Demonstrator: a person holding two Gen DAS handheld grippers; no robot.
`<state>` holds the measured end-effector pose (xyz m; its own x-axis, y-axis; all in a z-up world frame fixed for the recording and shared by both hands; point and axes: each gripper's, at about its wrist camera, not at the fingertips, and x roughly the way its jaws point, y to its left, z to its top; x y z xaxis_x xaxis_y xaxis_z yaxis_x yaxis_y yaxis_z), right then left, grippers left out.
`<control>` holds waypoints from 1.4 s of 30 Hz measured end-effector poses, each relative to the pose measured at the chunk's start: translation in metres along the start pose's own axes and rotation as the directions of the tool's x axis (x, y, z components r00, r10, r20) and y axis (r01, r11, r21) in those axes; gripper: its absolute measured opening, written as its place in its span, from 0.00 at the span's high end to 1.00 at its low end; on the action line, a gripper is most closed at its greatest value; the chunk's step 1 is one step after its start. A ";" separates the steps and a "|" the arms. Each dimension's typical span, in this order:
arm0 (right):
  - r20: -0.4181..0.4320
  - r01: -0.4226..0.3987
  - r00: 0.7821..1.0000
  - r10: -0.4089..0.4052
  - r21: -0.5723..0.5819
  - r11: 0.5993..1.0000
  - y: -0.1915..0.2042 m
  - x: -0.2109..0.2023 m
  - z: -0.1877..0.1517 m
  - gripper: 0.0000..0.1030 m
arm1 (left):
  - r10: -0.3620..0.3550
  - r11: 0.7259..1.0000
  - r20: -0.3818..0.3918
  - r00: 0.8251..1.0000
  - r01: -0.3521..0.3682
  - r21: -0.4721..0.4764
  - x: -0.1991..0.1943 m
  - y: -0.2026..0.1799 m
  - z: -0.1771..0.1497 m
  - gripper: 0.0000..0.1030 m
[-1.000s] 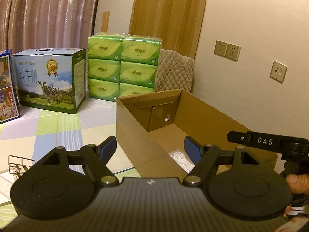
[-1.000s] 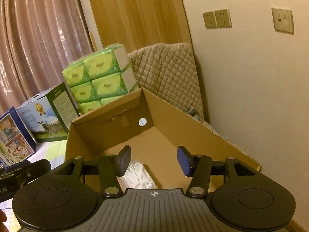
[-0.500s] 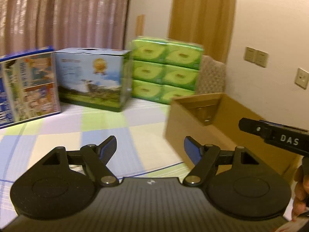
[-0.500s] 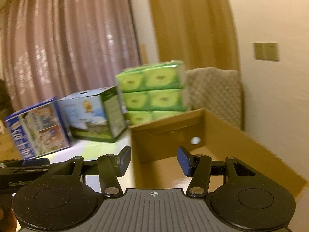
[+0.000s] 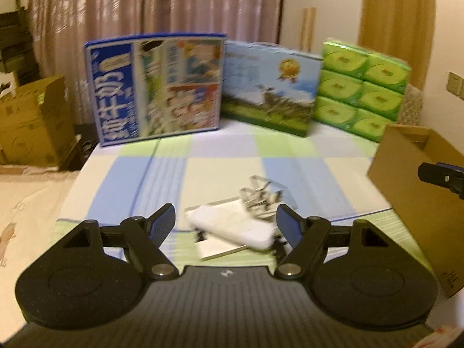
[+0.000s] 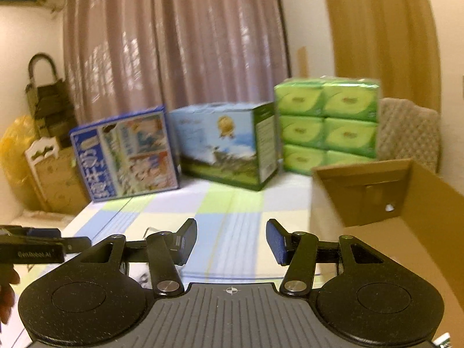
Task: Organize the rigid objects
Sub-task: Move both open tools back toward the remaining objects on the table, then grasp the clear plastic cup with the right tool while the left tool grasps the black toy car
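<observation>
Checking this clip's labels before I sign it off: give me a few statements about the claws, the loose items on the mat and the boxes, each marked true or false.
1. The left claw is open and holds nothing. True.
2. The white packet lies inside the cardboard box. False: it lies on the checked mat, left of the box in the left wrist view.
3. Metal clips lie against the far side of the white packet. True.
4. The right claw is clamped on a green tissue pack. False: its jaws stand apart with nothing between them; the tissue packs are stacked far behind.
5. The blue carton stands right of the tissue packs. False: it stands left of the milk box, which is left of the packs.
</observation>
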<state>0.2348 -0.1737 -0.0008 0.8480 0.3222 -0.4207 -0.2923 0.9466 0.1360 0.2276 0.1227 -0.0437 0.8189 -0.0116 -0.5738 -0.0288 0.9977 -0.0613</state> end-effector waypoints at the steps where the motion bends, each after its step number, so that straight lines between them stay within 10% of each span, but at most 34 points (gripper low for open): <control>1: -0.010 -0.007 1.000 0.007 -0.008 1.000 0.004 0.004 -0.002 0.51 | 0.002 1.000 -0.008 1.000 -0.002 -0.003 0.001 0.004 -0.002 0.29; 14: -0.256 -0.159 0.957 0.138 -0.063 0.985 0.040 0.075 -0.037 0.52 | -0.012 1.000 -0.125 0.992 0.014 0.009 0.033 0.015 -0.022 0.30; 35: -0.403 -0.241 0.867 0.294 0.177 0.954 0.022 0.146 -0.057 0.58 | 0.002 1.000 -0.212 0.977 0.001 0.015 0.057 0.005 -0.029 0.30; 42: -0.443 -0.158 0.881 0.167 0.058 0.986 0.021 0.133 -0.051 0.59 | -0.080 0.996 -0.221 0.972 0.085 0.014 0.063 -0.010 -0.030 0.30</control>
<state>0.3192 -0.1110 -0.1000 0.5028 0.4384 -0.7450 -0.3961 0.8829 0.2523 0.2627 0.1102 -0.1036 0.6719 -0.1058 -0.7330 0.0492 0.9939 -0.0984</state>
